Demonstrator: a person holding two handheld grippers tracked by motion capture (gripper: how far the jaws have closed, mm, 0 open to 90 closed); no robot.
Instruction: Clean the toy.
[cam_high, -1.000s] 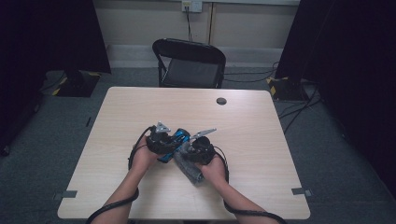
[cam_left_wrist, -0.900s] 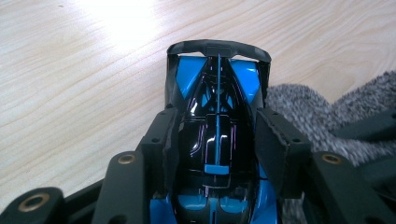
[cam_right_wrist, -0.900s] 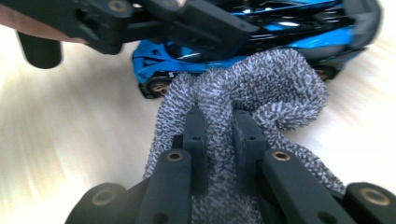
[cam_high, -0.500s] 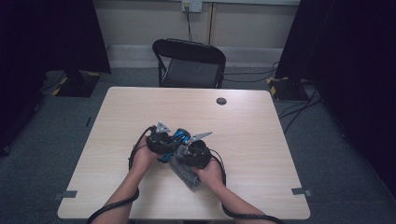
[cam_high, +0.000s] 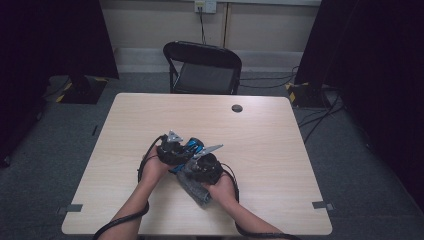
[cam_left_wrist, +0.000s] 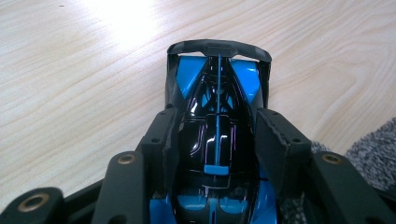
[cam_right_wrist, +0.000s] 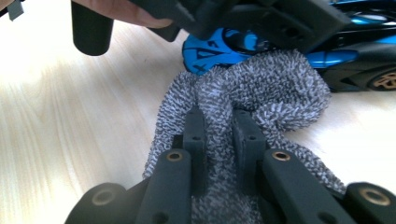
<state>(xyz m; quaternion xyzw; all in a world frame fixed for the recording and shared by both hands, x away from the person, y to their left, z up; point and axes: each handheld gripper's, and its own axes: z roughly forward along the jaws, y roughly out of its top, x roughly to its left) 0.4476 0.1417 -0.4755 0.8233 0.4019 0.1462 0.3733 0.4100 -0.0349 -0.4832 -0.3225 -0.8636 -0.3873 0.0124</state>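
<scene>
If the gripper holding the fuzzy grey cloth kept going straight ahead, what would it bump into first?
Probably the blue and black toy car. The right gripper pinches the grey cloth, whose bunched end already lies against the car's side, right ahead, so the cloth would press into it first.

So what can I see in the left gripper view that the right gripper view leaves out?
Left gripper view: the toy car's black roof with its blue centre stripe, and the dark wing at its far end, the left gripper clamped on its sides. Right gripper view: the right gripper pinching the grey cloth, and a gold wheel. Both: blue car, cloth, wooden table.
</scene>
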